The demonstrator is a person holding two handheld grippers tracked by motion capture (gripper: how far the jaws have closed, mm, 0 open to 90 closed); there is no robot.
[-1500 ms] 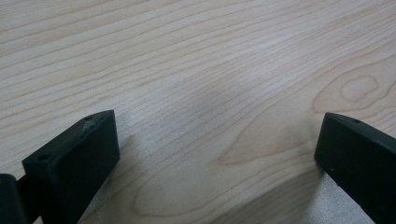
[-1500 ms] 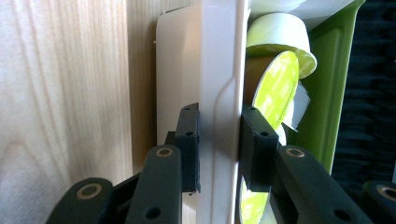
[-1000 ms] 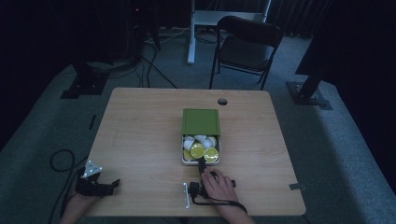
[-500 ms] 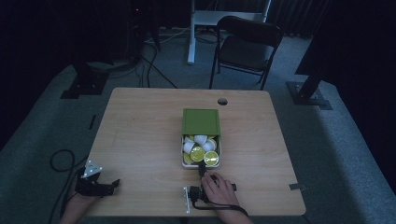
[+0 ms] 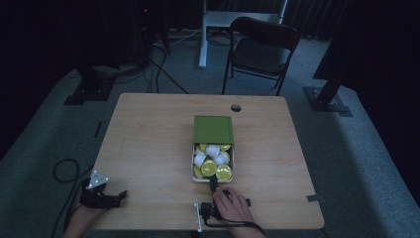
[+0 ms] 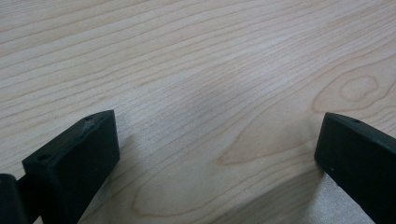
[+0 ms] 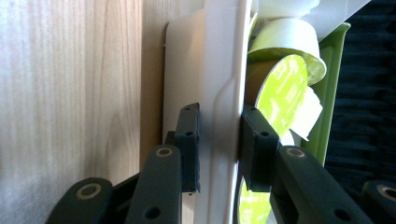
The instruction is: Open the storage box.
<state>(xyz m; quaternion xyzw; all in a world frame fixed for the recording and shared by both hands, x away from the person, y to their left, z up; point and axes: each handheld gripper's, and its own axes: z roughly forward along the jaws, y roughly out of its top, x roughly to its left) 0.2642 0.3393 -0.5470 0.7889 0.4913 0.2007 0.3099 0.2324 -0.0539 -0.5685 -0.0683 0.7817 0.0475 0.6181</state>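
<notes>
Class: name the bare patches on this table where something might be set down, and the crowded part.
Bare wood lies left of the white tray and right of it. Crowded: the near edge, where the right gripper clamps the tray's rim, and the left gripper's corner.

Surface (image 6: 196, 70) is pale wood with visible grain, smooth and matt. White tray (image 7: 224, 93) looks like smooth plastic; cups (image 7: 285, 88) have glossy lime-green foil lids. Fingers (image 7: 189, 144) are matt black plastic.

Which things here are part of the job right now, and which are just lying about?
In the job:
right tongs, shut on the white tray's rim
white tray
green-lidded capsules
green sleeve

Lying about:
left tongs, open on bare table
chair
</notes>
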